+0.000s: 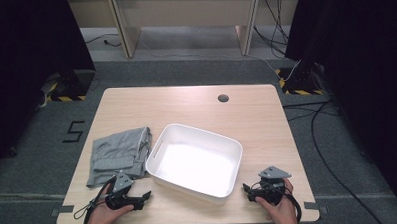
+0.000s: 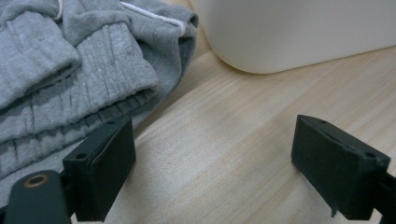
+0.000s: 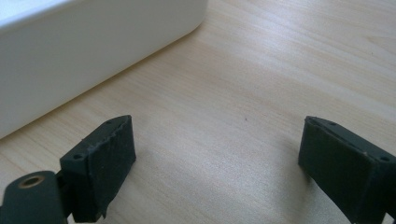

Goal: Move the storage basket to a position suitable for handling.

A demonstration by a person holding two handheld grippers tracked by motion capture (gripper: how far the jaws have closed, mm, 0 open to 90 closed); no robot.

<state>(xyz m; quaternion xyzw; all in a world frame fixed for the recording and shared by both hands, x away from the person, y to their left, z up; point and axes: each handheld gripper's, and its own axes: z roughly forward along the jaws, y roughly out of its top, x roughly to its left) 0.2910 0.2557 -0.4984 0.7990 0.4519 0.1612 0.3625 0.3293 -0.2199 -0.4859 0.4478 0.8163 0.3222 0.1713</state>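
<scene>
Two hand-held grippers sit low at the near edge of a light wooden table [image 1: 256,115] in the high view. At lower left of that frame, the left gripper [image 1: 139,199] lies in a hand [image 1: 102,215], its jaws spread wide with nothing between them; in the left gripper view bare wood lies between the black jaws. The grey garment [image 1: 119,154], folded loosely, lies at centre left of the high view, its right edge just beside the white tub [image 1: 229,186]; in the left gripper view its ribbed hem and a white cord fill the upper left, just beyond the left-hand jaw, and contact cannot be confirmed. The tub stands at the centre of the table, turned at an angle, interior bare, with a slot handle in its left wall. At lower right, the right gripper [image 1: 248,189] rests in the other hand [image 1: 282,209], jaws likewise apart and holding nothing, with the tub wall at upper left of the right gripper view. Legible writing is confined to a black figure "5" [image 1: 73,131] marked on the grey floor at the left of the table. No brand or label is readable on tub, garment or grippers.
</scene>
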